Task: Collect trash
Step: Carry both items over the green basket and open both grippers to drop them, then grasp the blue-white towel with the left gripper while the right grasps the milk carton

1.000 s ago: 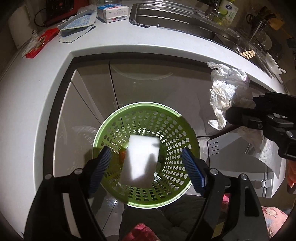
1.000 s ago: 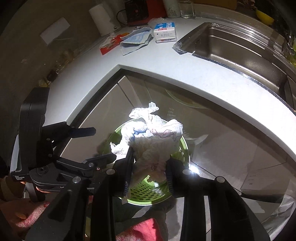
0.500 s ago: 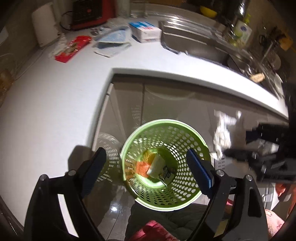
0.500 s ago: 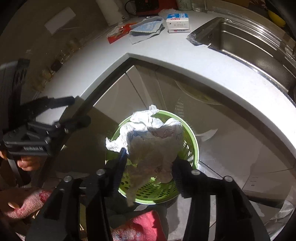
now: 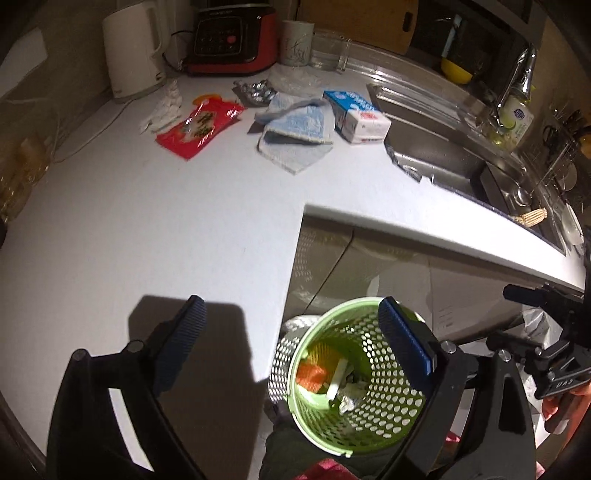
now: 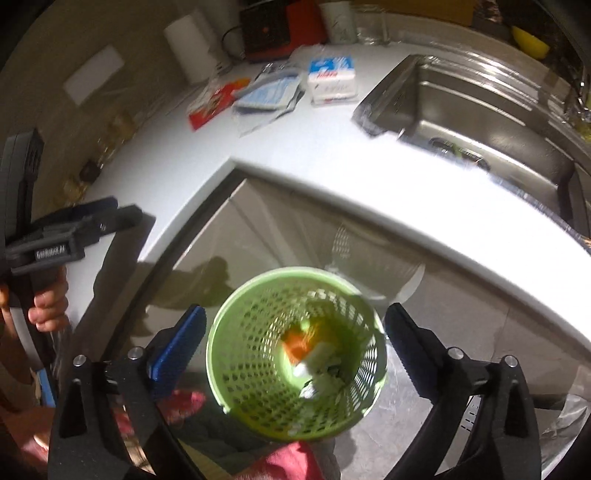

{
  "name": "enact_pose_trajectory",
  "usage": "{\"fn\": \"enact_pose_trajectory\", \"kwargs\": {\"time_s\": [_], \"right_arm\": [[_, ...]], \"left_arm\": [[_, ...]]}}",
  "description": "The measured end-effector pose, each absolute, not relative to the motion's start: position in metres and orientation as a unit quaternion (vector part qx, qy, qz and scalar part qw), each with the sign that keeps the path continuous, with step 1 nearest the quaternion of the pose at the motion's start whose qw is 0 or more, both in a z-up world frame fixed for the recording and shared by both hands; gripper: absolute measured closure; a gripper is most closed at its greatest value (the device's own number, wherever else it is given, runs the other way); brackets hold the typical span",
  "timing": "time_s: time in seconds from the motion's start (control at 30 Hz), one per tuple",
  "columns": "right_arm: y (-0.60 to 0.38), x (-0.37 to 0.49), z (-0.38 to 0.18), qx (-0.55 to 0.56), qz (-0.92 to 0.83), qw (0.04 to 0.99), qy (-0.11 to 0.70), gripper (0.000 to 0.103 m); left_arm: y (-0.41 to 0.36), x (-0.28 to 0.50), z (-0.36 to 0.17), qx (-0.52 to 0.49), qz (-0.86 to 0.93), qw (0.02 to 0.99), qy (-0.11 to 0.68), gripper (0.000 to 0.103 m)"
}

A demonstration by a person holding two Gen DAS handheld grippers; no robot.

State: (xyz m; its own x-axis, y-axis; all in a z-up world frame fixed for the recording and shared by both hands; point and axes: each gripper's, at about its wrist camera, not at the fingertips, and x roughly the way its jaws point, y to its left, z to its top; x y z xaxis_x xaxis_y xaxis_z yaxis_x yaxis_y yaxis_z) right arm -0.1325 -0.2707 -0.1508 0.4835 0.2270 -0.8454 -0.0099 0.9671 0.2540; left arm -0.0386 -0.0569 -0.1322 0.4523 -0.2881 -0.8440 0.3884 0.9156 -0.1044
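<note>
I see the round pale-green perforated plastic basket standing on the floor in front of the glossy grey cabinet doors, below the inner corner of the white L-shaped countertop. Inside it lie an orange scrap, a white block-shaped piece standing on edge, and a crumpled whitish wad. In the right wrist view the basket contents are smeared by motion blur, so I cannot separate the pieces there.

My right gripper hangs directly above the basket, blue-padded fingers to either side of the rim; its jaws are opening, with nothing between them. My left gripper sits partly over the counter edge, one pad above the white surface and the other over the basket rim; its jaws are opening too, and empty. A hand grips the left tool's handle at the edge of the right wrist view.

Farther back on the counter: a flat red foil snack wrapper, a crumpled white tissue, a folded light-blue cloth, a small blue-and-white carton, and silver blister packs. Behind those stand a white electric kettle and a red-and-black cooker. The stainless steel sink lies to the right.

The lower basket wall is cut off by dark fabric and something pink-red at the frame bottom; I cannot tell what that is. Items at the far right beyond the sink are too dark to identify.
</note>
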Motion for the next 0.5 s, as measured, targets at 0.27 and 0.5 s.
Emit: {"fn": "enact_pose_trajectory", "kwargs": {"time_s": [0.27, 0.5], "right_arm": [[-0.287, -0.061, -0.118, 0.094, 0.023, 0.885, 0.456, 0.003], [-0.308, 0.008, -0.106, 0.098, -0.007, 0.894, 0.436, 0.003]], "left_arm": [[-0.091, 0.027, -0.119, 0.065, -0.221, 0.863, 0.450, 0.012], [-0.122, 0.088, -0.130, 0.072, -0.228, 0.862, 0.447, 0.012]]}}
